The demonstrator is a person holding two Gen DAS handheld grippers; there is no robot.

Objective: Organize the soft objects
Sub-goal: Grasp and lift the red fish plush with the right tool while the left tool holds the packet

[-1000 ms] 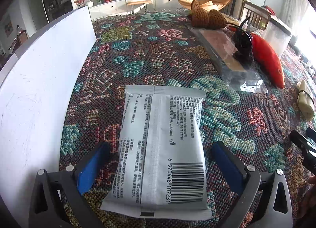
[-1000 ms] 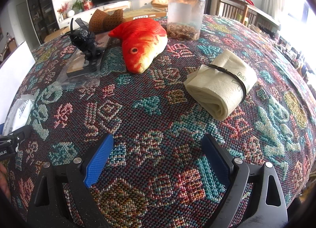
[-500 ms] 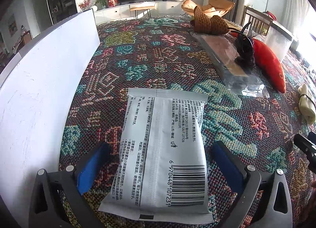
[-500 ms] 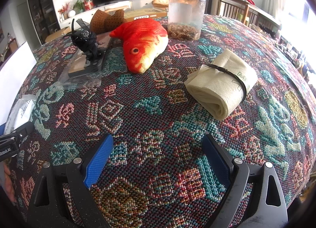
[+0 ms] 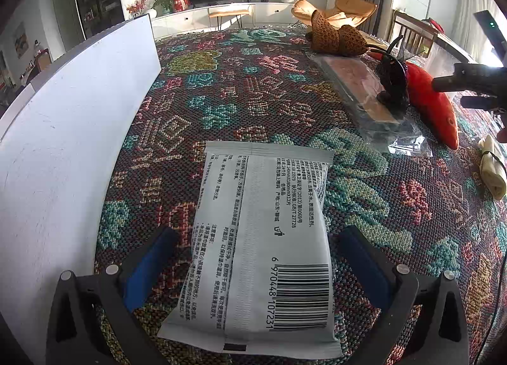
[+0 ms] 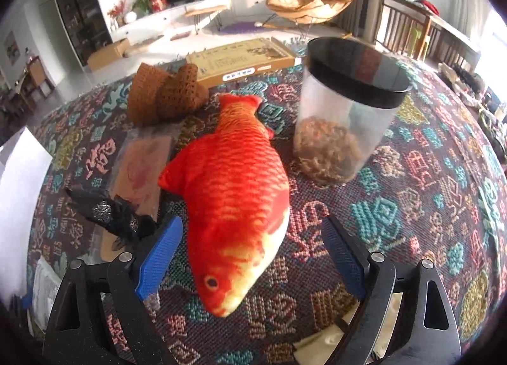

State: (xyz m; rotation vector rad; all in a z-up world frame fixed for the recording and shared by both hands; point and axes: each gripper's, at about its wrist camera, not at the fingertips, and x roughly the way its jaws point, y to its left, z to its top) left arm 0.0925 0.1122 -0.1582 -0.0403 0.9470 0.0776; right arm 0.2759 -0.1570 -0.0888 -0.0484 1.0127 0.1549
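The right gripper [image 6: 252, 257] stands with its jaws wide apart around the head end of the red plush fish [image 6: 234, 194]; they have just been closing a little, yet neither blue pad touches the plush. To take it well, I judge the jaws should settle lower and further up the body, toward its thickest part, so the soft filling compresses evenly and the head does not slip out; the black feathered ornament [image 6: 117, 217] just beside the left pad should stay clear of the squeeze. The left gripper [image 5: 253, 273] is likewise open, its pads either side of a white wet-wipe pack [image 5: 263, 238] lying flat on the patterned tablecloth [image 5: 253, 86], not pressing it. Outward, the clear canister [image 6: 342, 118] with a black lid stands upright just beside the fish, holding a brownish, curly mass at its bottom, perhaps dried food. A white box wall [image 5: 79, 105] rises near the pack; its inside is hidden.
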